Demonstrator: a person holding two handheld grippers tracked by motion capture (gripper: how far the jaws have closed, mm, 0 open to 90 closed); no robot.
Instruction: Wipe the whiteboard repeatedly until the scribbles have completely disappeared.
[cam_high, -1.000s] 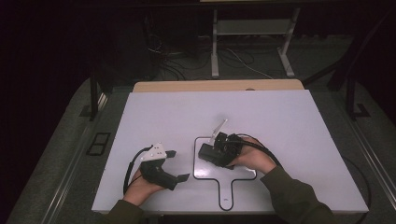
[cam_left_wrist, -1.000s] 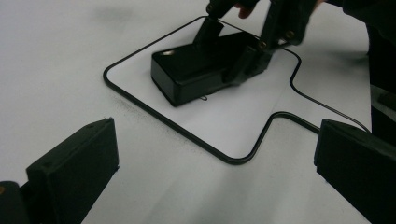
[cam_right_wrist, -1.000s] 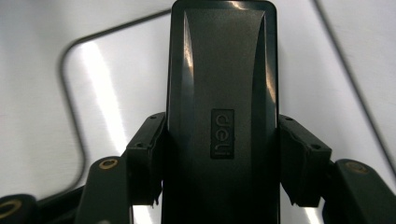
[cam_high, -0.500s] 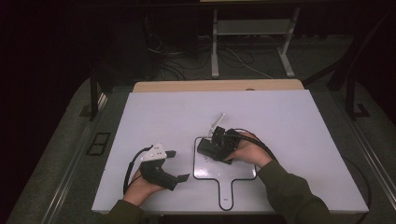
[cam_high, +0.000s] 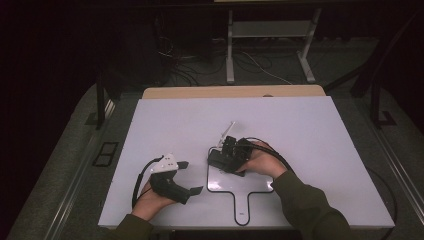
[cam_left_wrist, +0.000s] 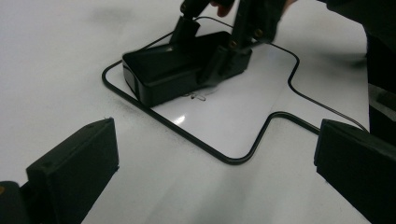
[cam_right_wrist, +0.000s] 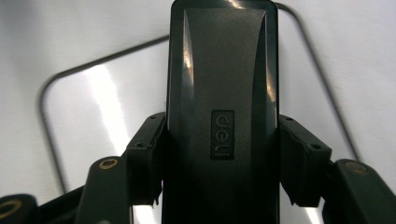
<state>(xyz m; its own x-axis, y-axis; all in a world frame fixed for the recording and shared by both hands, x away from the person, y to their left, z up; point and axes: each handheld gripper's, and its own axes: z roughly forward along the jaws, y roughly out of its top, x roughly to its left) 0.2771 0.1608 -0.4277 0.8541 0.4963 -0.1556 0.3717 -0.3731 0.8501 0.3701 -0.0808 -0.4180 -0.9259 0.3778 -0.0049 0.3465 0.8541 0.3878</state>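
A black oblong case marked "deli" (cam_right_wrist: 222, 93) lies on the white table inside a black paddle-shaped outline (cam_high: 216, 190). My right gripper (cam_right_wrist: 223, 144) is shut on it, one pad pressing each long side. In the high view the right gripper (cam_high: 226, 159) holds the case (cam_high: 218, 161) at the outline's upper left corner. The left gripper view has the case (cam_left_wrist: 163, 74) farther off, clamped by the right gripper's fingers (cam_left_wrist: 215, 65), with the outline (cam_left_wrist: 187, 135) running around it. My left gripper (cam_high: 191, 177) rests on the table left of the outline, jaws wide open and nothing between them (cam_left_wrist: 215, 177).
The white table (cam_high: 310, 150) has bare surface behind and to both sides of the hands. A wooden strip (cam_high: 230, 91) runs along its far edge. Beyond it are floor cables and a metal stand (cam_high: 270, 30). The outline's handle (cam_high: 241, 210) points toward the near edge.
The right hand has shifted slightly to the left with the case still clamped. The left hand and its gripper have stayed where they were.
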